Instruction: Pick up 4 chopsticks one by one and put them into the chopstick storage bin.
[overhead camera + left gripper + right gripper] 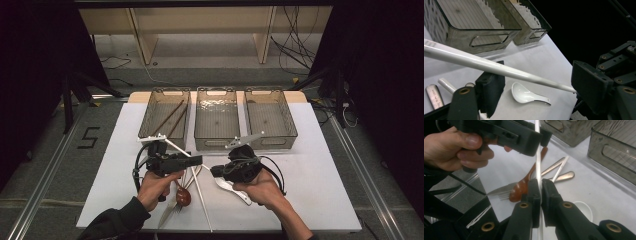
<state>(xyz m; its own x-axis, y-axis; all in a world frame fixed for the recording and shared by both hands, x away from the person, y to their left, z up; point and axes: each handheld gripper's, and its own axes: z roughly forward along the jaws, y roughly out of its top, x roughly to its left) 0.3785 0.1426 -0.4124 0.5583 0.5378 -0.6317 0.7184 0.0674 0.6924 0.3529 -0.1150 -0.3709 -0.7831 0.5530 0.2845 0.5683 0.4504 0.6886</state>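
My right gripper (pixel 541 187) is shut on a white chopstick (pixel 538 167), which runs up from its pads and passes between the jaws of my left gripper (pixel 539 135). In the left gripper view the same chopstick (pixel 499 68) crosses from the upper left down to the right, lying between that gripper's (pixel 537 83) widely parted jaws. No pad presses on it there, so the left gripper is open. From above, the left gripper (pixel 196 160) and right gripper (pixel 216 172) point at each other over the table's middle.
Three clear bins stand in a row at the back (pixel 216 91); the left one (pixel 150 117) holds two brown chopsticks (pixel 169 118). Loose on the table lie a white ceramic spoon (pixel 524 95), a brown wooden spoon (pixel 183 197), another white chopstick (pixel 202 205) and metal cutlery (pixel 564 176).
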